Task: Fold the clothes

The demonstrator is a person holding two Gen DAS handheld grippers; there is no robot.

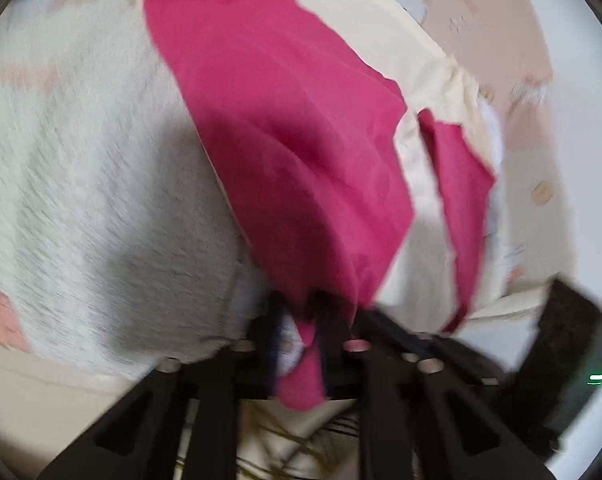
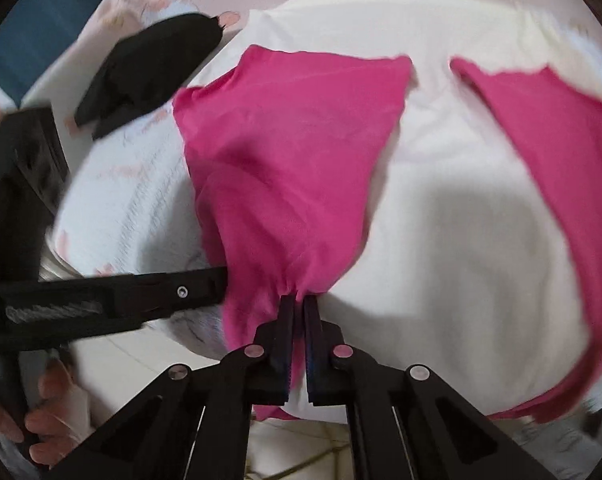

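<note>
The pink garment (image 2: 285, 152) lay spread over the white blanket (image 2: 461, 240), bunched at its near edge where the right gripper (image 2: 299, 300) pinched it between nearly closed jaws. The left gripper (image 1: 313, 320) was likewise clamped on a gathered pink fold. A black cloth (image 2: 149, 64) sat near the blanket's far left corner.

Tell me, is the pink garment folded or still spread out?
Spread out, unfolded: the pink garment fans across the bed, both grippers pinching its near edge.
</note>
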